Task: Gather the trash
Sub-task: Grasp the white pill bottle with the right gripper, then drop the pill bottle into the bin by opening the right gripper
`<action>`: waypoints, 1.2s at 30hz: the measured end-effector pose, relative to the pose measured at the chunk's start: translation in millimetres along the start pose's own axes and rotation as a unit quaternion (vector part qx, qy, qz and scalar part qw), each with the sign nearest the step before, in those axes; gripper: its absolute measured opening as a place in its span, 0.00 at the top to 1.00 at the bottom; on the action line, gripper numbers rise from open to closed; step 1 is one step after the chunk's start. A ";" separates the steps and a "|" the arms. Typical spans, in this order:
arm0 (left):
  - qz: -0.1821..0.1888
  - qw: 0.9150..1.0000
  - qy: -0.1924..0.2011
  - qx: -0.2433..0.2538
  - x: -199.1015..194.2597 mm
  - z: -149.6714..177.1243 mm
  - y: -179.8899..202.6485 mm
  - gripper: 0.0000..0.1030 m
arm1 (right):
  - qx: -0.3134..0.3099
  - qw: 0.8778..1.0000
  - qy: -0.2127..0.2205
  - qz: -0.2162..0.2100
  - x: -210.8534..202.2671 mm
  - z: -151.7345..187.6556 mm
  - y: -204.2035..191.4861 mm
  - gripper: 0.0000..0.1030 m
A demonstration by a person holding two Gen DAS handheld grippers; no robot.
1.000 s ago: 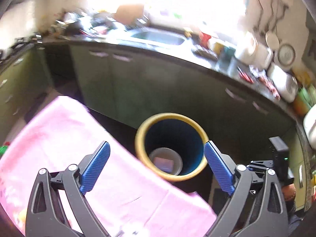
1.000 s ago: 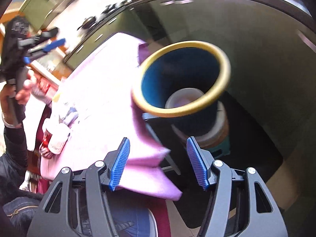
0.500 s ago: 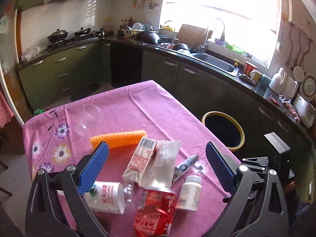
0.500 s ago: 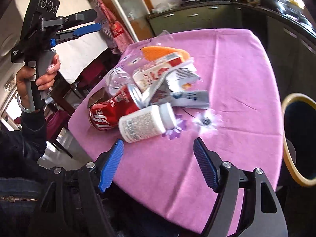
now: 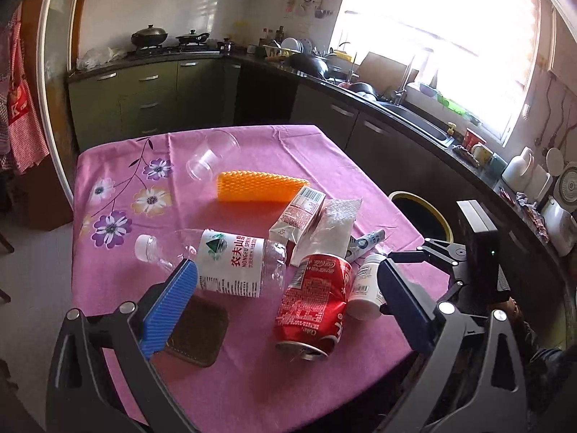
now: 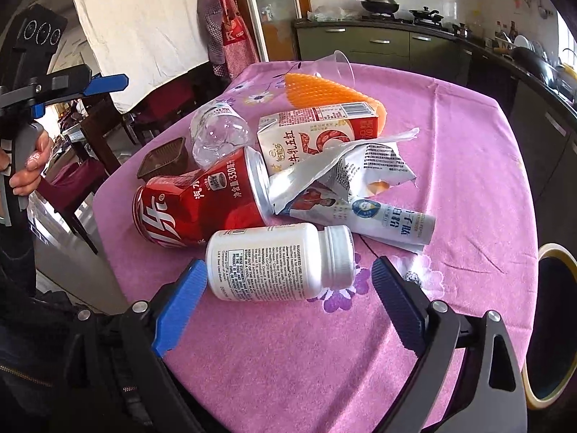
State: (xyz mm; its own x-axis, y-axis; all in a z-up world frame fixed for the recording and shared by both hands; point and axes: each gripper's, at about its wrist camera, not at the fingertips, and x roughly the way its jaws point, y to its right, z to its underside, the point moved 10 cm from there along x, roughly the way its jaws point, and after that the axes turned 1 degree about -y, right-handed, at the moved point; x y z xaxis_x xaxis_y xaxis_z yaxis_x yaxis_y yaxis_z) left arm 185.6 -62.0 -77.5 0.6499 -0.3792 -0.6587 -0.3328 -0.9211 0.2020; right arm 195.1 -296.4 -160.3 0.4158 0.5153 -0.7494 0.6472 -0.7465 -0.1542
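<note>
Trash lies in a heap on the pink tablecloth: a crushed red can, a clear water bottle, a milk carton, a foil wrapper, a tube and a white pill bottle. My left gripper hovers open over the can and water bottle, touching neither. My right gripper is opening. The pill bottle lies just past its fingertips, and the pads do not press on it. The yellow-rimmed bin stands beside the table.
An orange ribbed piece, a tipped clear cup and a brown tray also lie on the cloth. Dark green cabinets and a cluttered counter run behind the table. A chair stands on the left.
Both views have swung from the bin's mouth over to the trash heap on the table. The right jaws have spread wider. The left gripper has come closer to the can and bottle.
</note>
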 end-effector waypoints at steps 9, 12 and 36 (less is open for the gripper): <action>0.012 1.000 -0.010 -0.002 4.8 15.8 1.4 0.07 | -0.027 0.999 -0.023 0.013 19.4 -2.9 -6.5 0.11; 0.015 1.000 -0.012 -0.002 6.6 16.7 2.2 0.07 | -0.017 0.999 -0.019 0.021 25.1 -4.1 -3.9 0.16; 0.049 0.997 -0.040 0.041 23.4 23.3 31.0 0.07 | 0.259 0.928 0.000 0.270 -95.7 65.7 264.9 0.18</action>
State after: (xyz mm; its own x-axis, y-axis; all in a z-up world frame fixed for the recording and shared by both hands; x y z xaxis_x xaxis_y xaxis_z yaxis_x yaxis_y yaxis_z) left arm 174.6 -97.3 -103.6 0.5558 -0.4562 -0.6949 -0.4496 -0.8681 0.2103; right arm 284.8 -571.0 -171.7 0.5899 0.0078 -0.8074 -0.0484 -0.9978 -0.0450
